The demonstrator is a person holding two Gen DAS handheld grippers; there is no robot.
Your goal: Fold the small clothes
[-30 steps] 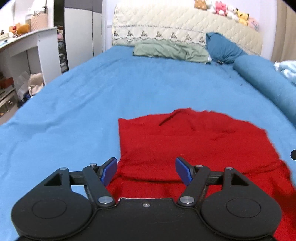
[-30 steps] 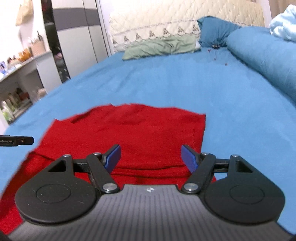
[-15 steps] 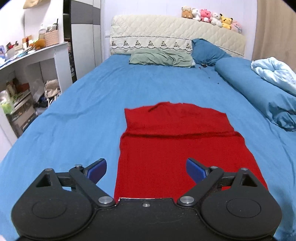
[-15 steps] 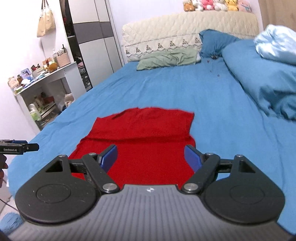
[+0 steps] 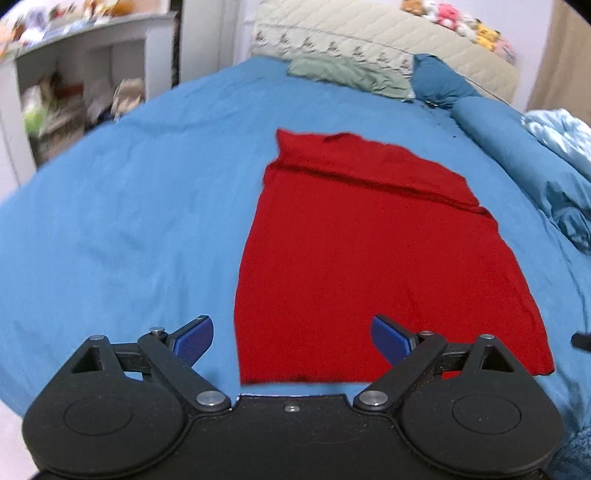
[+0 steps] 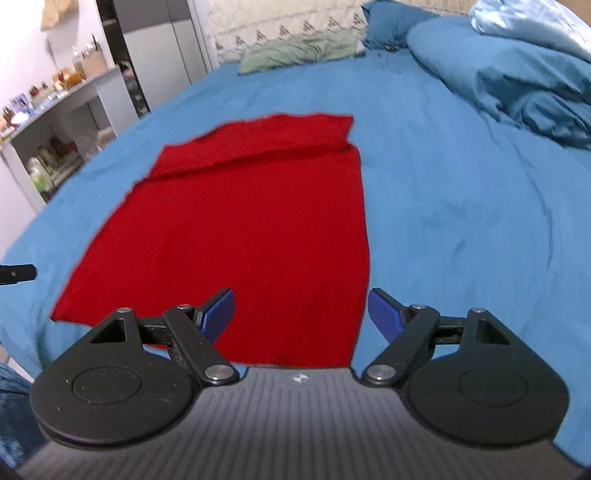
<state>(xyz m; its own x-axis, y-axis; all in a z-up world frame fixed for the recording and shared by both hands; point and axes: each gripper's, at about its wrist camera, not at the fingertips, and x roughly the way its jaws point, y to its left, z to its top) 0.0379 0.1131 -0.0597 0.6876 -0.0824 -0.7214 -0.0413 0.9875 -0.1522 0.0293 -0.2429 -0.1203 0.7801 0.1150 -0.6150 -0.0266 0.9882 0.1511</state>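
Risk I see: cloth [image 5: 373, 258] lies flat on the bed [image 5: 147, 206], both tongs, left [image 5: 291, 338] and right [image 6: 301, 312], gaping and empty; grabbing 1 layer would wreck the fold.

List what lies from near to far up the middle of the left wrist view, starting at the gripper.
Open left gripper with blue pads → flat red knit garment with its far end folded over → bare blue bedsheet → crumpled sage-green pillow → quilted cream headboard.
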